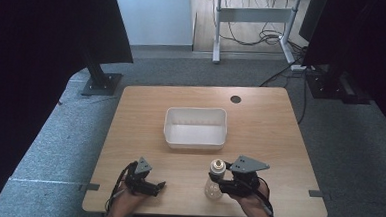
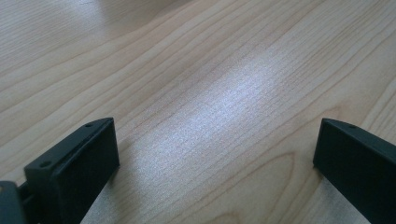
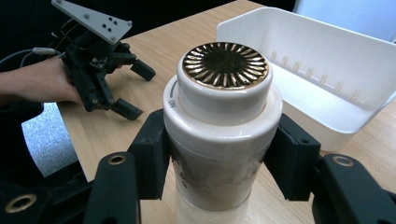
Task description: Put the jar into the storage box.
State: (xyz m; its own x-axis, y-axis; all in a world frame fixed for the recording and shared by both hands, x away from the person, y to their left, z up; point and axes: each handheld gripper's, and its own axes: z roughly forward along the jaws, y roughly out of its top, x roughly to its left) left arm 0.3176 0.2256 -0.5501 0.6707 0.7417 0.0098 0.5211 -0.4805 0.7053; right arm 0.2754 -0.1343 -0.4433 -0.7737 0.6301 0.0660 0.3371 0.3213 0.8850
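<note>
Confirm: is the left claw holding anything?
No. In its own view the left claw stands wide open, with bare wooden table between the jaws.

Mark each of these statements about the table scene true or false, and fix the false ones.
1. The right gripper is shut on the bottle. True.
2. The white bin holds several items. False: it looks empty.
3. The left gripper clamps a cap. False: its jaws stand open over bare table.
4. The bottle stands upright. True.
5. The bottle sits inside the bin. False: it stands on the table, nearer the person.
</note>
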